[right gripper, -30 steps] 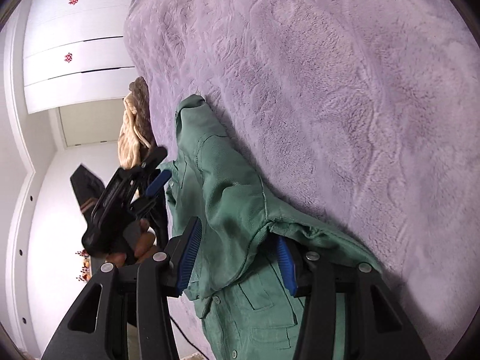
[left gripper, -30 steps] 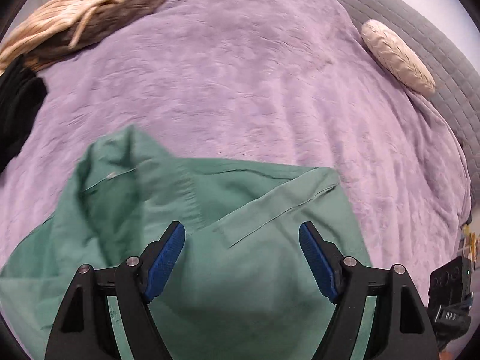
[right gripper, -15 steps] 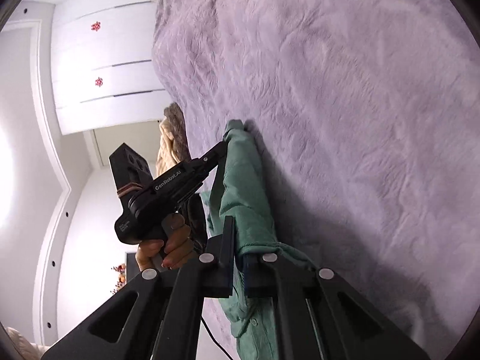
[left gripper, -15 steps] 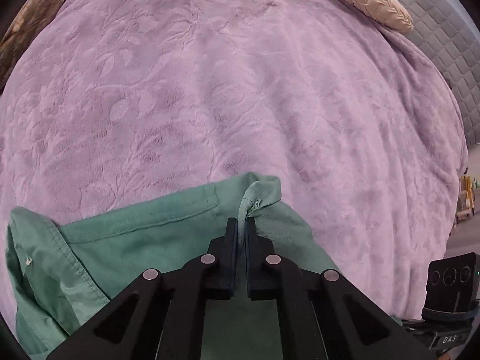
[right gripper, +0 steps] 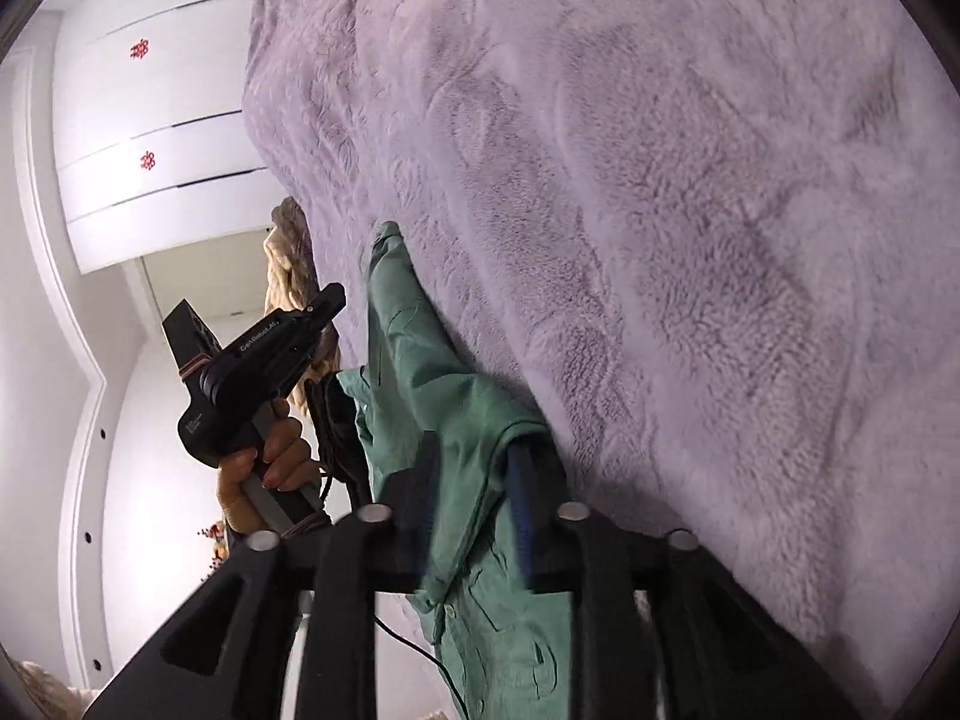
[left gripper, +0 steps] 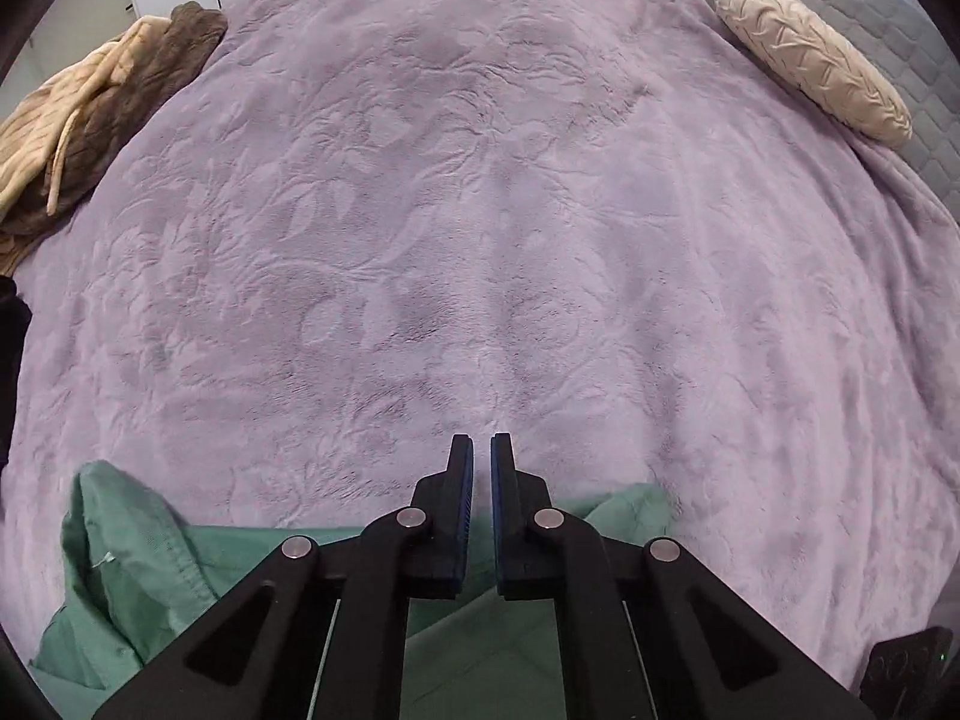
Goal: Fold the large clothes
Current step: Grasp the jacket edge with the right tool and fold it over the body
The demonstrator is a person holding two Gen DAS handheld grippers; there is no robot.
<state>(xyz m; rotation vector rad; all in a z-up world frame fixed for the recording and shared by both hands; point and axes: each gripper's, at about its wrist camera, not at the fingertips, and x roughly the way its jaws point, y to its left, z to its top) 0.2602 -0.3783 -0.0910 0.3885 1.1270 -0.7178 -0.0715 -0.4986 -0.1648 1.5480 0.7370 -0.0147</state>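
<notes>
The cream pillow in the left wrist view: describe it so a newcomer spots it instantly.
Start from the purple blanket covering the bed. Follow it to the far right edge, where it meets the grey quilted headboard. The cream pillow lies there: a long bolster with pleated ridges, unlike the brown and beige knits opposite.

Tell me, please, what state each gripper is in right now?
Left gripper: jaws closed, nothing visible between their tips.
Right gripper: jaws open, with the green shirt lying loose between them.
</notes>
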